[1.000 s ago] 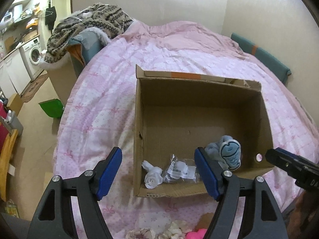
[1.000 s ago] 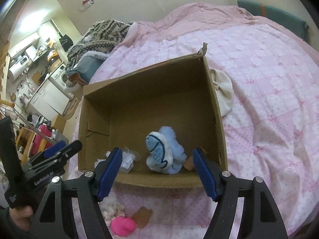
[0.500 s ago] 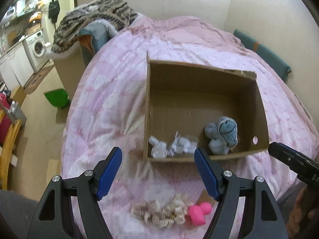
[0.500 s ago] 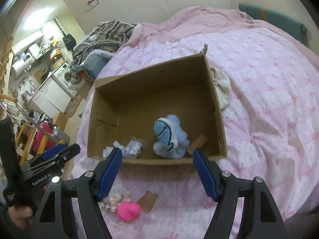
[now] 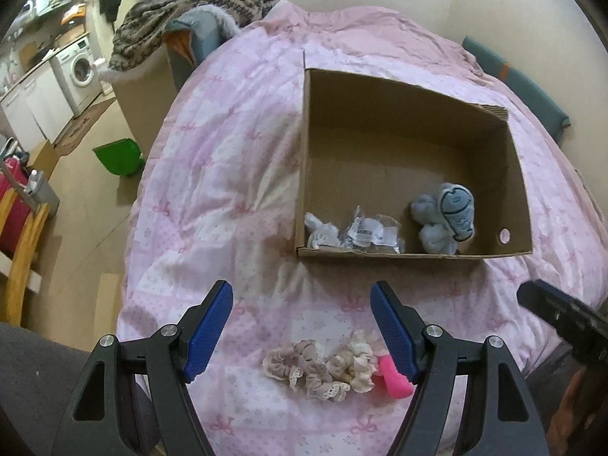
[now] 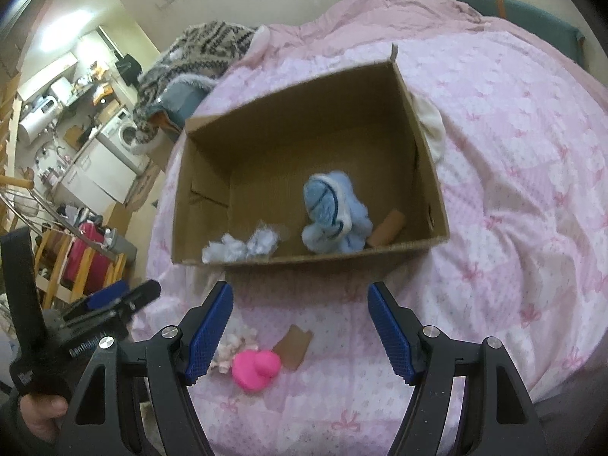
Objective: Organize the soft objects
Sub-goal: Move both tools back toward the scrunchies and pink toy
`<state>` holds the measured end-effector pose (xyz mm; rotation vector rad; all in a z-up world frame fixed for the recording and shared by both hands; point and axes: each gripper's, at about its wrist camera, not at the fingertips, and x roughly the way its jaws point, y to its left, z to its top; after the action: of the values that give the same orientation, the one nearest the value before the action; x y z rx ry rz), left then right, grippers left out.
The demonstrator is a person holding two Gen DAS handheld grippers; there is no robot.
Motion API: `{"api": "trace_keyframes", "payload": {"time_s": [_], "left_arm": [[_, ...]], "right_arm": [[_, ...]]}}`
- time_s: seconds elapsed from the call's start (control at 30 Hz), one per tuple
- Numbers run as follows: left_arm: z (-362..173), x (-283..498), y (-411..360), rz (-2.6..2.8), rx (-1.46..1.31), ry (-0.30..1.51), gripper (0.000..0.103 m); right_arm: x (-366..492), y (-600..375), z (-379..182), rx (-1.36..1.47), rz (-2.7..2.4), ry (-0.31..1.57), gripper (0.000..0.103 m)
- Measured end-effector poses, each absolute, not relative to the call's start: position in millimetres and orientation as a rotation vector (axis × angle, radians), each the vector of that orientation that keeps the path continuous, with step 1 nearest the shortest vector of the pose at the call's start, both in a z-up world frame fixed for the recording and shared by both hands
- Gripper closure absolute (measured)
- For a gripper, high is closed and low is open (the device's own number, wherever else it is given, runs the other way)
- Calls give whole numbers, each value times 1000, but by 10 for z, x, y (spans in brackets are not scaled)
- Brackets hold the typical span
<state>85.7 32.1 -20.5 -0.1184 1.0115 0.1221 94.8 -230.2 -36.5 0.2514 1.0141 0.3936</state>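
A pink quilted bed (image 5: 228,174) carries an open brown cardboard box (image 5: 513,167) holding a fluffy blue plush toy (image 6: 334,212) by its near wall. At the bed's near edge, frilly beige scrunchies (image 5: 315,368) and a bright pink rubber toy (image 6: 255,369) lie under the left hand-held gripper (image 5: 302,332) and right hand-held gripper (image 6: 300,330), both wide and empty.
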Motion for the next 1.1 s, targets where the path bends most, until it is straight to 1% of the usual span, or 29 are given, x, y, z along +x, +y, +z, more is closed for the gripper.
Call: {"api": "trace_keyframes", "payload": {"time_s": [0.33,0.7,0.83,1.1], "left_arm": [[-392,984,344,151,-155,1082,30],[-402,993,441,172,-195,1088,30],[-394,990,482,195,-196,1079,30],[-392,962,683,250,-232,1075,30]], "right_arm": [[1080,-2103,-676,254,430,1132,26],[1103,-1945,-872,282,520,1236,26],[1129,-1924,-1004,358,579,1321,26],[1174,-2075,-1076,450,521,1338,26]]}}
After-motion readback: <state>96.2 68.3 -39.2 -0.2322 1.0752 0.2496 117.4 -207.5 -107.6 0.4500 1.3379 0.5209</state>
